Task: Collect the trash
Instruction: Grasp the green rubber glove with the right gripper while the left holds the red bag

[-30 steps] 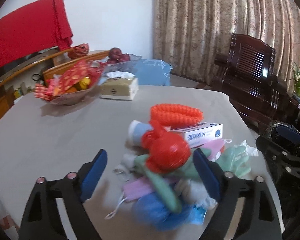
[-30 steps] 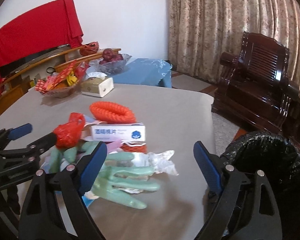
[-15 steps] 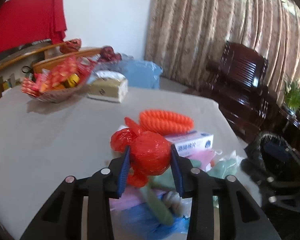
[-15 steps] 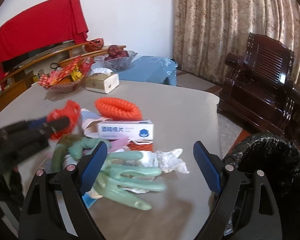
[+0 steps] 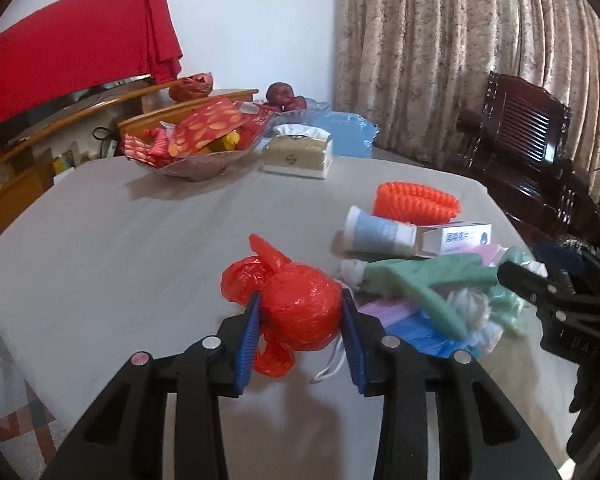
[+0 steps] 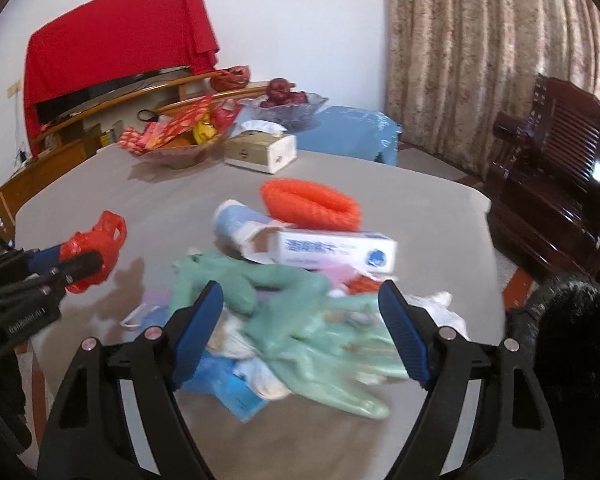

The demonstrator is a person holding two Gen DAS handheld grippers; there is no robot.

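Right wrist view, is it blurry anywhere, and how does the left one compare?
Right wrist view: the green gloves and pile under the open right gripper are motion-smeared; background sharper. Left wrist view: crisp, the red bag clamped in the left gripper shows glossy highlights; fisheye bends the curtain.

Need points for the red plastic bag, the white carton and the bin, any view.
red plastic bag (image 5: 300, 312): left wrist view, on the balled middle between the claw pads.
white carton (image 6: 332, 249): right wrist view, on its printed long side.
bin (image 6: 572, 320): right wrist view, on the black liner at its rim.
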